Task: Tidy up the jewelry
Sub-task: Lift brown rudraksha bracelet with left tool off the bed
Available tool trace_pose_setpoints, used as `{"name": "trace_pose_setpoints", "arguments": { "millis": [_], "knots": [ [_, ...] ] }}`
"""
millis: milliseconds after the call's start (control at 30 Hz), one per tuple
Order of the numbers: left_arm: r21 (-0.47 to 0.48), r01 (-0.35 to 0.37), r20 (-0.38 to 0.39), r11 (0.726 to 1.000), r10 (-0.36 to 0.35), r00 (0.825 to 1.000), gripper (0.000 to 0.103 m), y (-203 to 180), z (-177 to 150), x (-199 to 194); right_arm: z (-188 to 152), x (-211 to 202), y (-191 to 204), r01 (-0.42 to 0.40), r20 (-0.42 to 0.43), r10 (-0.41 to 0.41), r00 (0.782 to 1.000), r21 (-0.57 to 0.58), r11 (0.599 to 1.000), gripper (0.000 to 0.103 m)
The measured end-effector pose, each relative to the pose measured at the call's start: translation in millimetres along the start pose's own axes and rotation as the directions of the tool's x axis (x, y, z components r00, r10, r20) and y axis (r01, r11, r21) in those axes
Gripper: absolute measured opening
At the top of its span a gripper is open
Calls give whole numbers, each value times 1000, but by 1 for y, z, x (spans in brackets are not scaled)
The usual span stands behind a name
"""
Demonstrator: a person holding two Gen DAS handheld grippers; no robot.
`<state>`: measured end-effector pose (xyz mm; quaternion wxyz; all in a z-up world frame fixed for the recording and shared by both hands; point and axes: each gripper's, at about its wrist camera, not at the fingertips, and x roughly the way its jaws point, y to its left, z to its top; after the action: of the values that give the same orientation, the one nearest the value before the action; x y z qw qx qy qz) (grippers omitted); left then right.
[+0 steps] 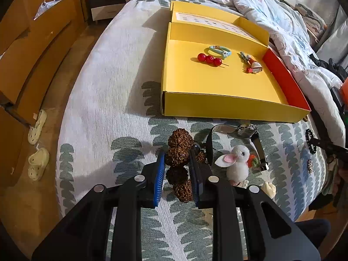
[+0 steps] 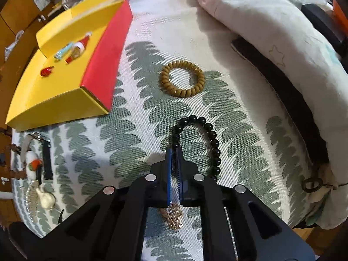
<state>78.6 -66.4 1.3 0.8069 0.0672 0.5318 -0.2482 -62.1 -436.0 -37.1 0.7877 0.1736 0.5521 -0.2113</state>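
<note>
Three pieces are boxed point(image 1: 217, 82); seed bracelet point(image 1: 177, 156) and black beads point(image 2: 212, 134) are clamped in the jaws, more left on the bed point(image 1: 104, 100).

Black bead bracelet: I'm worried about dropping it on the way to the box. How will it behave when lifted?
Probably floppy: the black bead bracelet lies as a loose loop of separate beads, so it should dangle from the right gripper. The glossy round beads look slippery, and the jaws pinch just one side, so it may swing or slip.
</note>
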Motion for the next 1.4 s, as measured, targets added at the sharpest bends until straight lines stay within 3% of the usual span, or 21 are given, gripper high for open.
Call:
{"name": "trace_pose_setpoints", "arguments": {
  "millis": [533, 667, 1067, 1400],
  "knots": [
    [4, 14, 9, 1000, -14, 1000, 22, -4, 0, -4, 9, 21, 7, 30, -51, -31, 998, -14, 999, 23],
    [1, 23, 11, 1000, -23, 1000, 22, -3, 0, -4, 11, 25, 17, 69, -56, -72, 996, -46, 997, 11],
    [-19, 65, 49, 998, -64, 997, 22, -3, 3, -18, 8, -11, 10, -46, 19, 46, 999, -3, 999, 10],
    [-20, 99, 83, 995, -97, 992, 22, -9, 8, -32, 9, -64, 7, -167, 136, 163, 977, 15, 986, 10]
  ]
}}
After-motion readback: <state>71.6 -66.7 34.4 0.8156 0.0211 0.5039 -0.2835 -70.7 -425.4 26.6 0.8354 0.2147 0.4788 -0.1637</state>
